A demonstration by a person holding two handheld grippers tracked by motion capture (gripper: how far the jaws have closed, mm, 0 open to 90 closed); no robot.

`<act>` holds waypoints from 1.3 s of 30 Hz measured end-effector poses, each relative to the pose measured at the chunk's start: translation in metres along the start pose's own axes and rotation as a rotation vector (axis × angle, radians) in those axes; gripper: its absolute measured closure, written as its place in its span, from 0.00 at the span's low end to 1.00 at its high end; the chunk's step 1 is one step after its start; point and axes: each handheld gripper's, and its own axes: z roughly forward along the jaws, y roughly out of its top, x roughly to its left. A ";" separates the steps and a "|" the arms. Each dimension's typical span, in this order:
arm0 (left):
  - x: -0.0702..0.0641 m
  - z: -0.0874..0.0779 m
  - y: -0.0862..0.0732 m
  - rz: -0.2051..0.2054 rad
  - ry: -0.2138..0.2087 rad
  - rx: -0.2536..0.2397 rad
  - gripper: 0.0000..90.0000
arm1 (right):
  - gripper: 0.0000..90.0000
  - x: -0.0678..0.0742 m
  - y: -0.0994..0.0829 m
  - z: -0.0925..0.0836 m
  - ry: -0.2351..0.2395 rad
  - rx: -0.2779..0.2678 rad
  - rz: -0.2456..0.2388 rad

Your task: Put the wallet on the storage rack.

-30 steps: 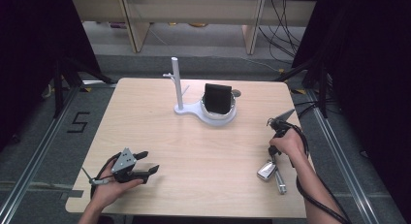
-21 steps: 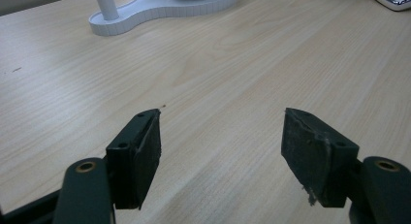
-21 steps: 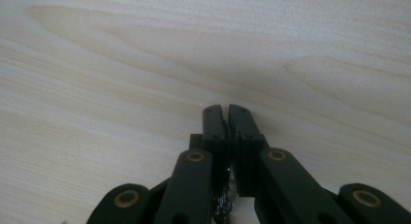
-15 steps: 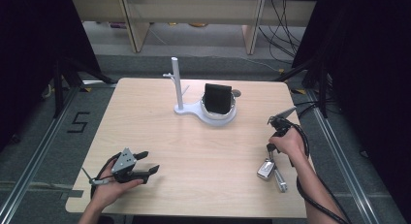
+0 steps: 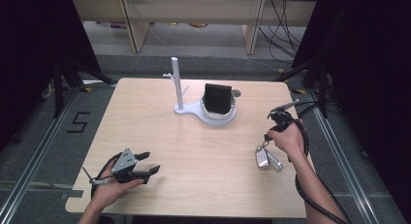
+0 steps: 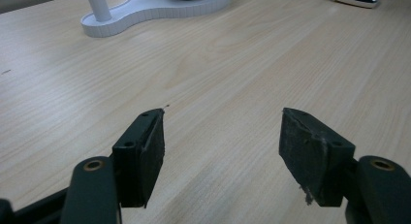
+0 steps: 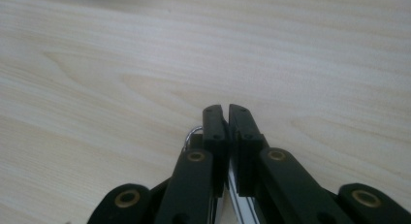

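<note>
Right tongs (image 5: 267,136) clamped on the metal ring of a key bunch (image 5: 265,157), its car fob and key dangling just above the worktop (image 5: 203,156) near its right edge; light, loose, swingy, best pinched at the ring. Left tongs (image 5: 149,162) apart, empty

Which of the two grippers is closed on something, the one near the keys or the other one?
The right gripper, at the table's right edge, is shut on the key bunch. The left gripper stands open over bare table.
</note>
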 end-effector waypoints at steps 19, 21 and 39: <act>-0.006 0.004 0.016 0.004 -0.036 -0.028 0.37 | 0.97 0.020 0.014 -0.032 0.007 -0.183 -0.062; -0.006 0.006 0.020 0.002 -0.033 -0.031 0.36 | 0.97 0.024 0.015 -0.034 0.012 -0.184 -0.045; -0.025 0.046 0.088 0.114 -0.114 -0.079 0.38 | 0.97 0.061 0.026 -0.057 0.082 -0.225 -0.196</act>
